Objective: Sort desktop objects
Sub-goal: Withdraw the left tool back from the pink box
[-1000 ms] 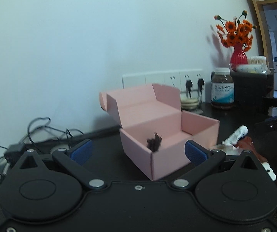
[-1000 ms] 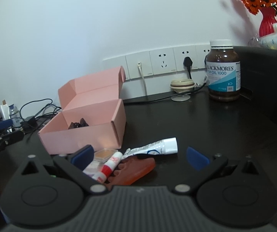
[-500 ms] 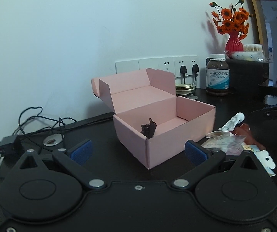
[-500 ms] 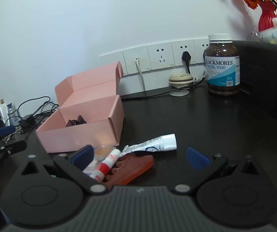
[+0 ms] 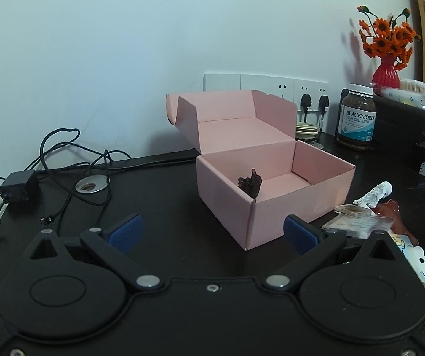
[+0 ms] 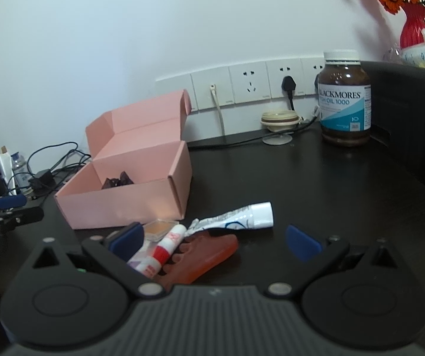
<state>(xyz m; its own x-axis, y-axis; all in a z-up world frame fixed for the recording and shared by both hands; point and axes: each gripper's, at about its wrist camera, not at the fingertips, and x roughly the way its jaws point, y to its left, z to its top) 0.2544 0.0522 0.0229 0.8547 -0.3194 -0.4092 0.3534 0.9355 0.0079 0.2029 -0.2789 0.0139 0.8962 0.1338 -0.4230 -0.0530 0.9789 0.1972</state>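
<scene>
Left wrist view looks past the left gripper (image 5: 211, 231), its blue-padded jaws spread wide and empty, straight at a near corner of the open pink box (image 5: 274, 190) ahead of the tips, lid flap folded back. A dark clump (image 5: 249, 184) sits inside against the near wall. Only this view shows the tangle of black cables (image 5: 64, 160) and an adapter (image 5: 18, 188) ahead to the left. Right wrist view shows the right gripper (image 6: 214, 238), jaws likewise wide with nothing between the pads, hovering over a loose pile on the dark desk (image 6: 331, 195) just beside the box's near wall: a white squeezed tube (image 6: 239, 216), a red-and-white stick (image 6: 163, 250), a small tan compact (image 6: 160, 228) and a reddish-brown toe-shaped piece (image 6: 203, 256). The left pad overlaps the pile's left edge in the view; contact cannot be judged. Ahead to the right stands a brown bottle (image 6: 344, 99) labelled "BLACKMORES FISH OIL 1000", clearest here. Printing on the tube and stick is too small to read. Orange flowers in a red vase (image 5: 386, 72) stand beyond the bottle.
</scene>
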